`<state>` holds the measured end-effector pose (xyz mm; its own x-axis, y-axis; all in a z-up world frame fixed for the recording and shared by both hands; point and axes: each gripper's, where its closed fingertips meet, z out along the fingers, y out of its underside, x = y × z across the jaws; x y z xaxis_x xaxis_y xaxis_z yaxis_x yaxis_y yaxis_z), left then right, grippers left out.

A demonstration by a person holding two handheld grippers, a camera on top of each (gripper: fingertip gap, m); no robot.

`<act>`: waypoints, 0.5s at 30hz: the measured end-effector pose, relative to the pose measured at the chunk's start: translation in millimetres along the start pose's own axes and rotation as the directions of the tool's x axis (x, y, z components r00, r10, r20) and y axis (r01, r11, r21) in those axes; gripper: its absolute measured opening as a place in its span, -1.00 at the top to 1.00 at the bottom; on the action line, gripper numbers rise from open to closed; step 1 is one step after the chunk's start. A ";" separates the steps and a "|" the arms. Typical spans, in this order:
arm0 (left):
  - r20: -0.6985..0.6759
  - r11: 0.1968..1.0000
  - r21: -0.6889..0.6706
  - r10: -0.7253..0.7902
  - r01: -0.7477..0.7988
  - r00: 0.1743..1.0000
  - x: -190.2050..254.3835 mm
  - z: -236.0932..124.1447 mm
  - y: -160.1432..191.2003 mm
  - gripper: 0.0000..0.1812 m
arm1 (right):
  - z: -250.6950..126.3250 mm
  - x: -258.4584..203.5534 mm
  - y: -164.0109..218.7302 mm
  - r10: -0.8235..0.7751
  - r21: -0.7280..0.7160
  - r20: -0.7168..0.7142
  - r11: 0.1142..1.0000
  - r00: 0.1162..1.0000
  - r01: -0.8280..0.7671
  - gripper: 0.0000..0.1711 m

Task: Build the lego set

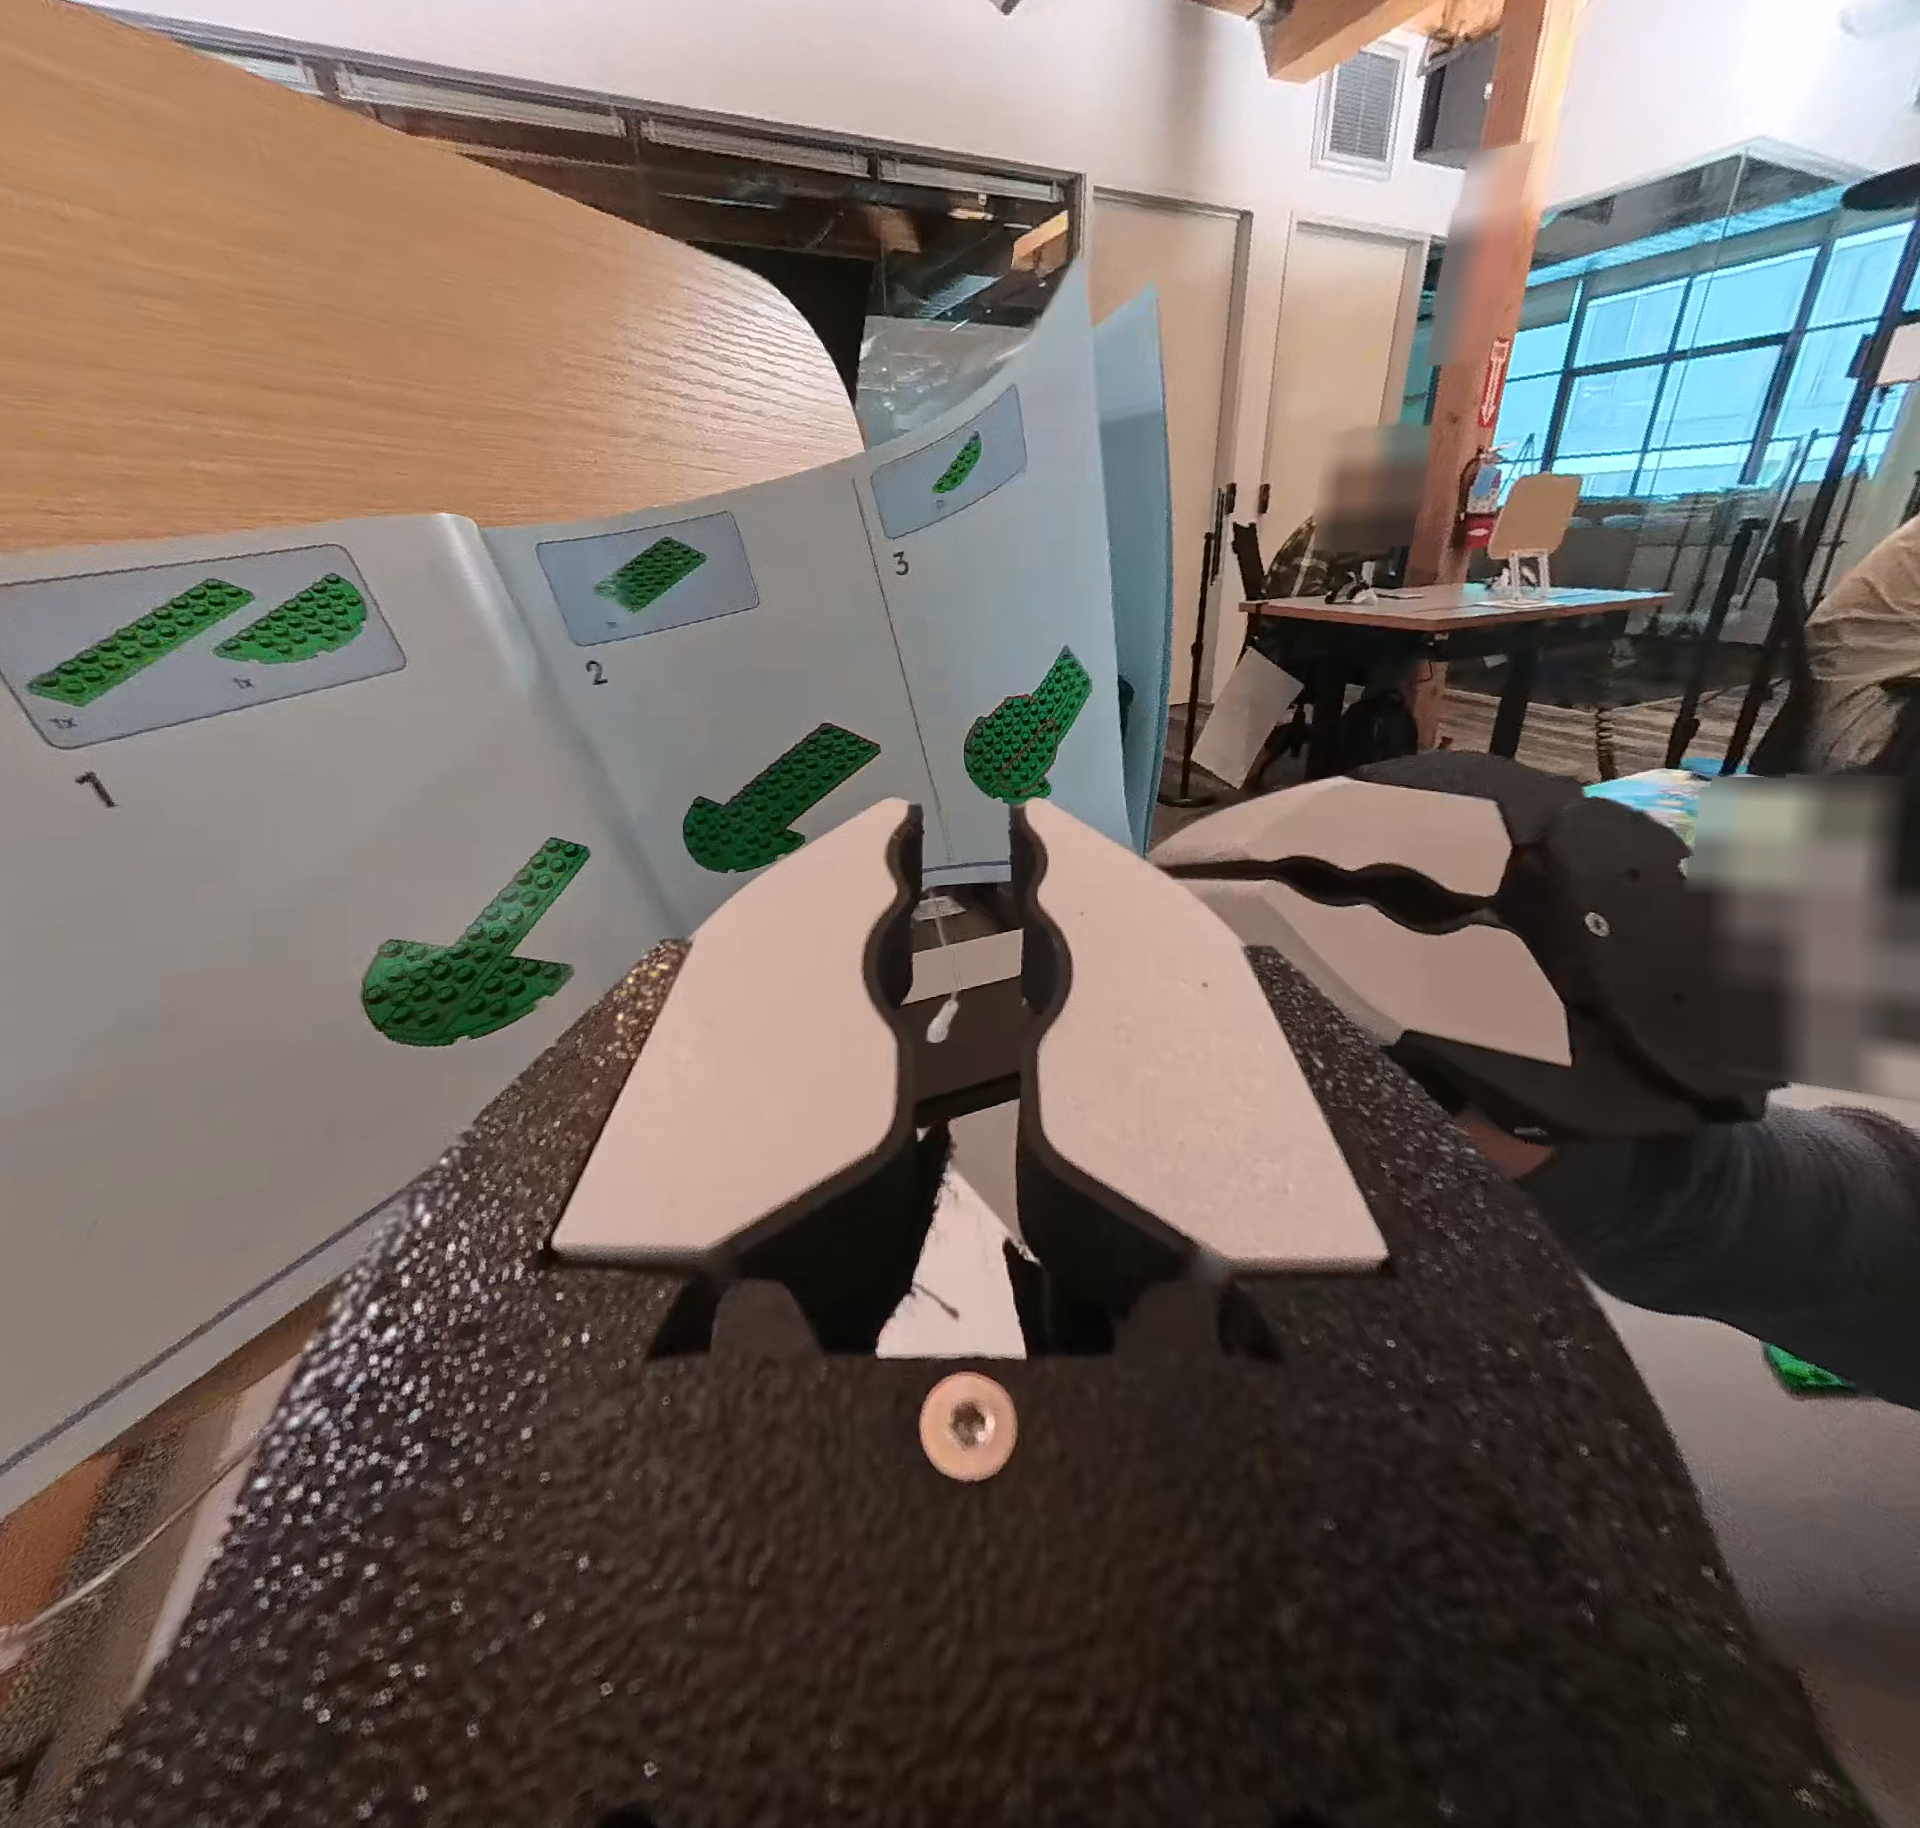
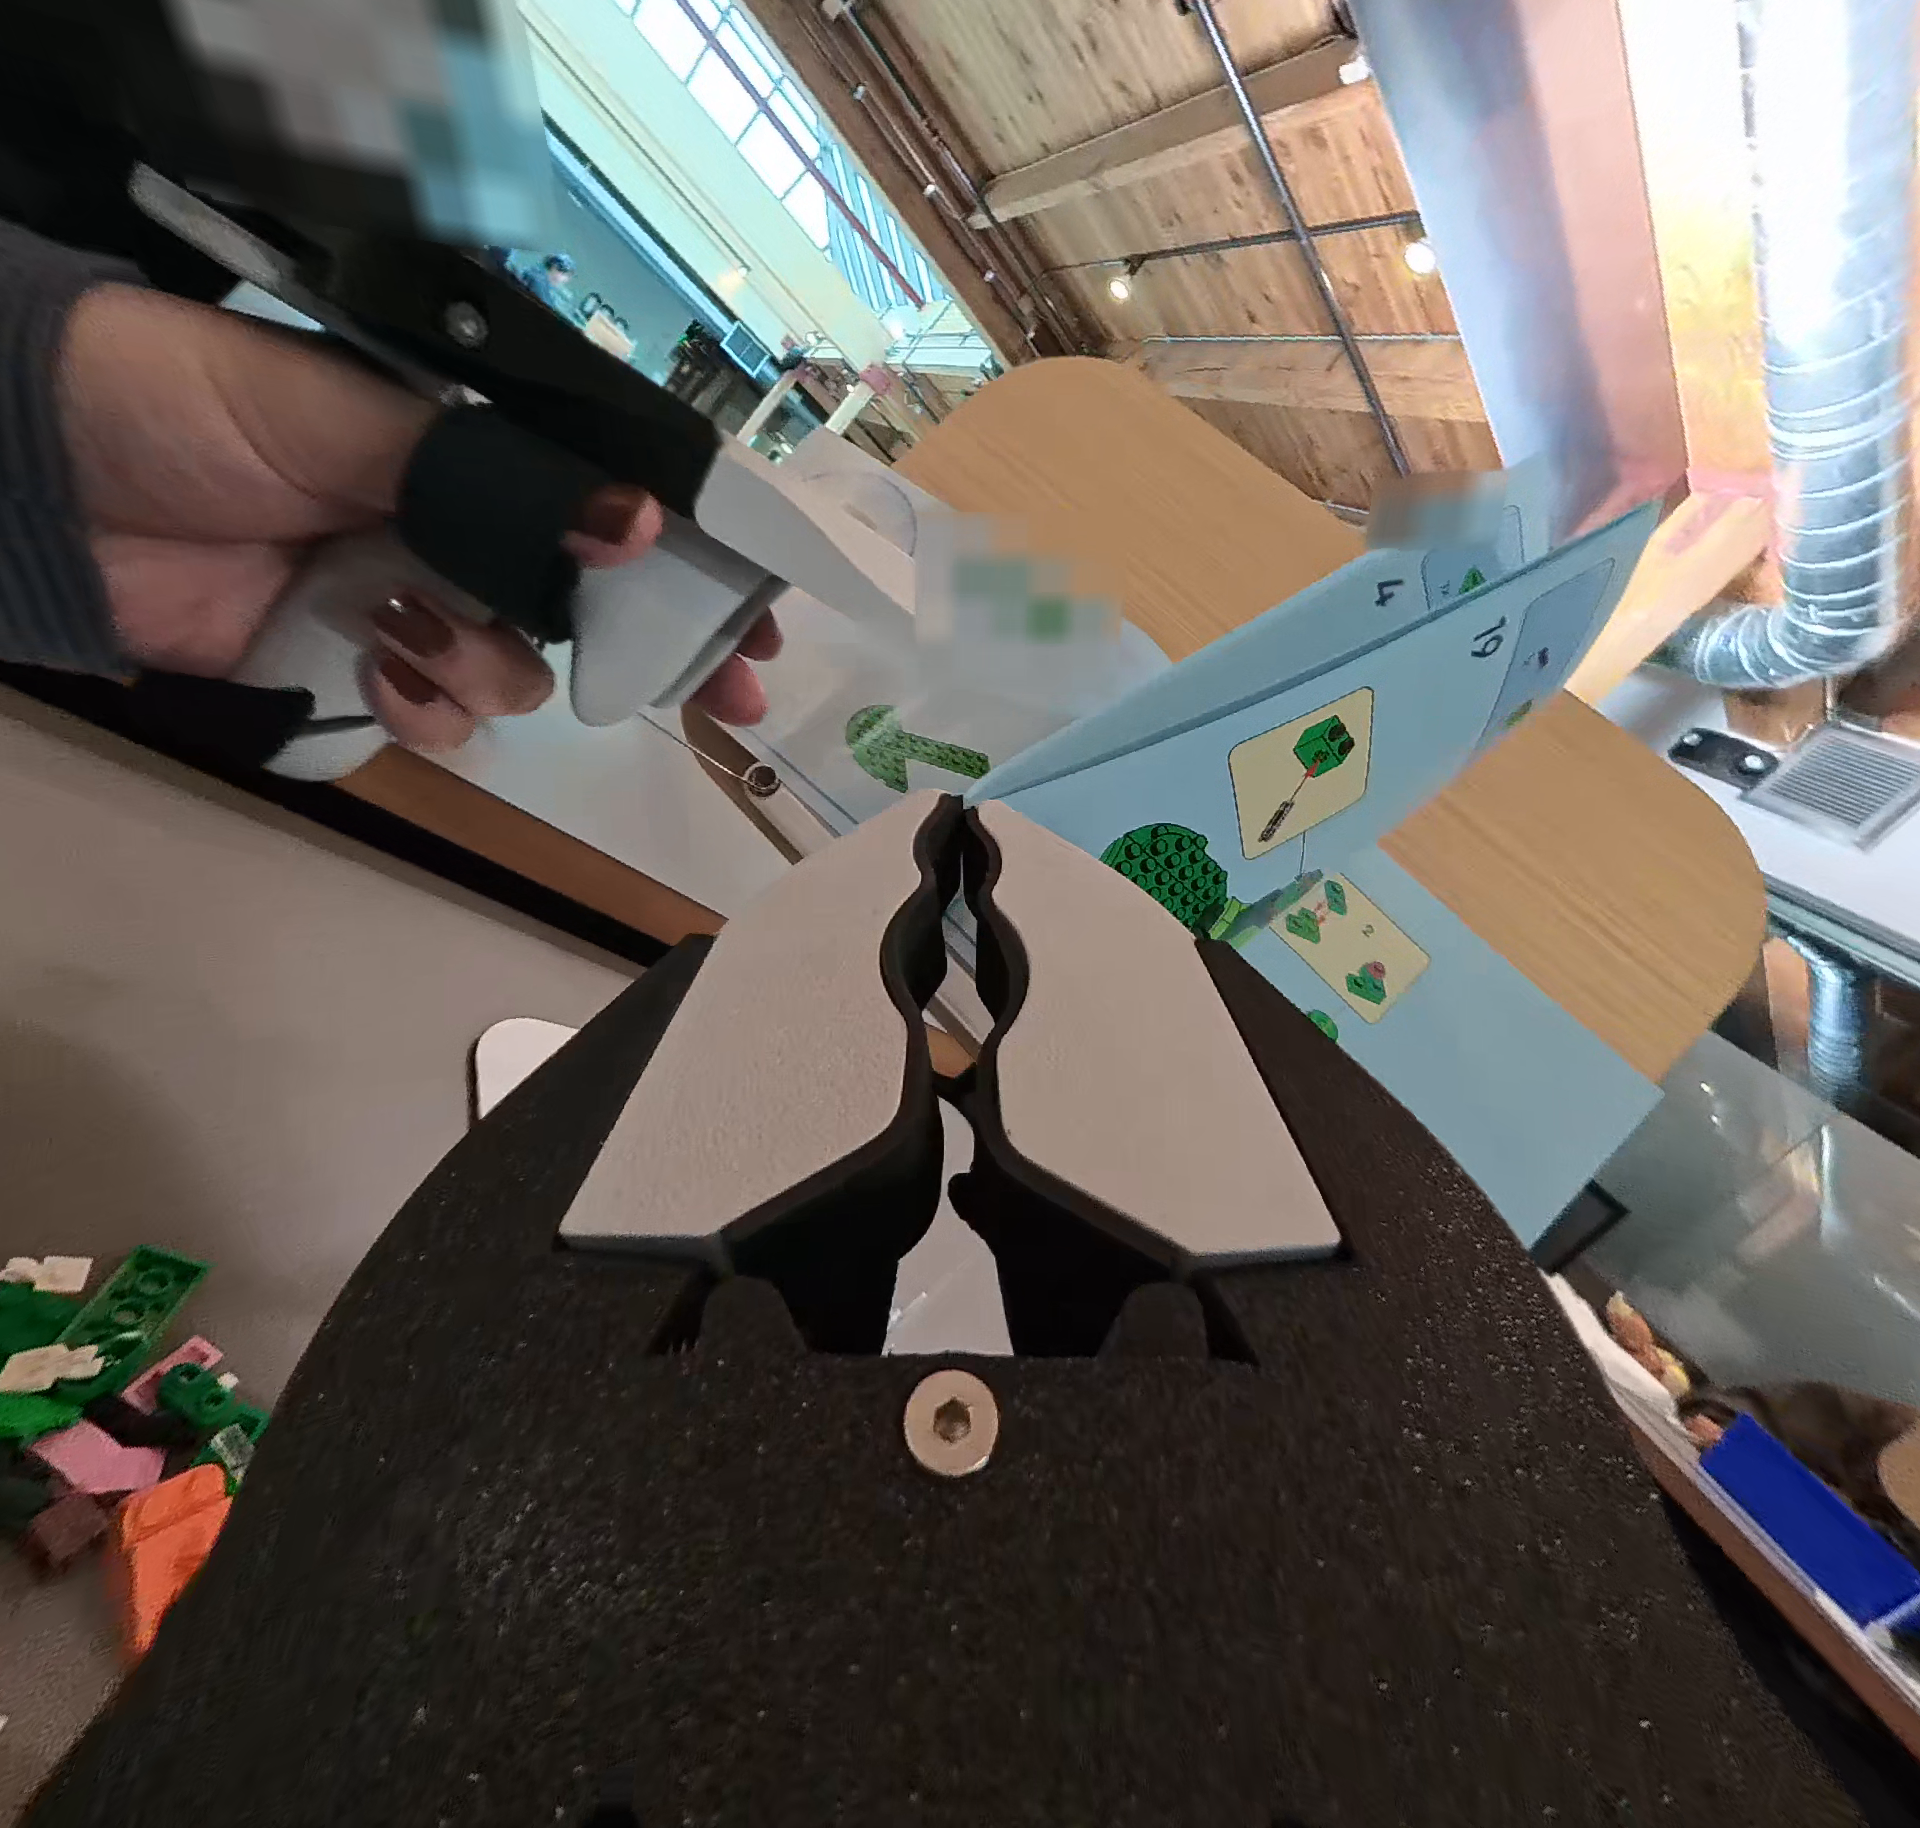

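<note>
Left tongs [image 1: 966,843] slightly apart | right tongs [image 2: 961,822] pinching glossy booklet [image 2: 1299,843] page | loose plastic bricks [image 2: 104,1363] on table

instruction booklet [image 1: 312,822]: pale blue-grey, open, pages curling upright, printed with green plate diagrams; a lifted page [image 2: 1351,843] stands tilted above the wooden surface. loose lego pieces [image 2: 114,1383]: 1 heap on the pale tabletop, lower left in the right wrist view; green plates, pink tiles, cream bits, 1 orange piece, dark bricks.

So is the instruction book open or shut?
Open. The instruction book lies spread showing green building steps, and the right gripper pinches one page's corner, lifting it.
</note>
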<state>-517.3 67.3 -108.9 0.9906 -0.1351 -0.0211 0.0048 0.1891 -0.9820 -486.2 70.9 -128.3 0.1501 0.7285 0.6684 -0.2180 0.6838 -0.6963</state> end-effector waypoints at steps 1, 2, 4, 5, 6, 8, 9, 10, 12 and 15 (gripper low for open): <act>-0.013 1.000 0.005 -0.017 0.017 1.000 2.8 1.9 0.3 0.83 | -0.2 -1.6 -0.8 -0.007 0.000 0.007 1.000 1.000 0.007 1.00; -0.032 0.999 0.007 -0.034 0.034 0.999 6.3 3.6 0.6 0.83 | -0.5 -3.4 -1.8 -0.016 0.002 0.014 1.000 1.000 0.016 1.00; -0.055 0.999 0.005 -0.045 0.046 0.997 11.4 5.7 2.2 0.85 | -1.1 -6.7 -2.9 -0.041 0.003 0.025 0.999 0.999 0.041 1.00; -0.058 0.999 0.009 -0.042 0.042 0.997 12.9 6.2 1.9 0.85 | -1.2 -8.2 -3.0 -0.048 0.003 0.031 0.999 0.998 0.048 1.00; -0.062 0.999 0.017 -0.038 0.039 0.997 14.6 6.5 0.7 0.85 | -1.5 -9.5 -3.2 -0.050 0.005 0.037 0.999 0.998 0.049 1.00; -0.081 0.998 0.047 -0.044 0.048 0.996 19.0 6.3 -3.7 0.85 | -2.1 -10.6 -2.7 -0.053 0.004 0.043 0.999 0.998 0.053 1.00; -0.096 0.996 0.064 -0.056 0.062 0.994 21.3 5.8 -6.4 0.85 | -2.6 -10.2 -2.0 -0.058 0.002 0.042 0.998 0.997 0.057 1.00; -0.106 0.994 0.074 -0.071 0.079 0.992 22.5 5.6 -8.1 0.86 | -3.1 -9.7 -1.6 -0.061 0.001 0.041 0.998 0.997 0.061 1.00; -0.106 0.995 0.060 -0.076 0.083 0.991 22.8 6.6 -5.9 0.86 | -4.5 -8.0 -1.5 -0.062 0.002 0.036 0.998 0.997 0.062 1.00; -0.109 0.999 0.006 -0.050 0.051 0.993 27.0 10.5 3.7 0.93 | -6.5 -6.6 -1.2 -0.078 0.002 0.028 0.997 0.997 0.078 1.00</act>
<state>-489.1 74.5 -111.2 0.9682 -0.2499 0.0074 0.0560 0.1878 -0.9806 -480.7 65.6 -133.6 0.1400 0.6713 0.7278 -0.2079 0.7386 -0.6413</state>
